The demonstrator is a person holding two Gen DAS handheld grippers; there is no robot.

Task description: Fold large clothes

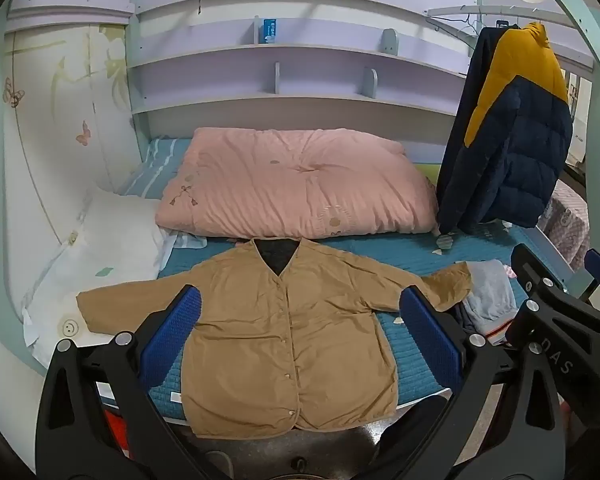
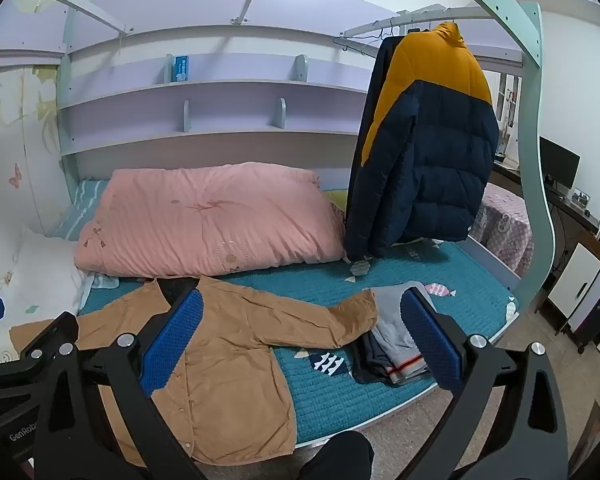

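A tan jacket (image 1: 288,336) lies flat and face up on the bed (image 1: 412,256), filling the lower centre of the left wrist view, its buttoned front closed, both sleeves spread out to the sides and its hem hanging just over the bed's near edge. In the right wrist view the jacket (image 2: 220,360) sits at lower left, its right-hand sleeve reaching toward a small pile of folded clothes (image 2: 396,340) at lower centre, the cuff touching the pile.

The left hand-held gripper (image 1: 300,320) hangs above the jacket with its blue pads far apart and nothing between them. The right hand-held gripper (image 2: 302,326) is likewise spread wide and empty, over the sleeve and the pile.

Behind the jacket a pink duvet (image 1: 300,184) lies across the middle of the bed, with a white pillow (image 1: 112,232) at left. A navy and yellow coat (image 2: 424,140) hangs from a rail at upper right. Shelves (image 1: 284,76) run along the wall at the top.
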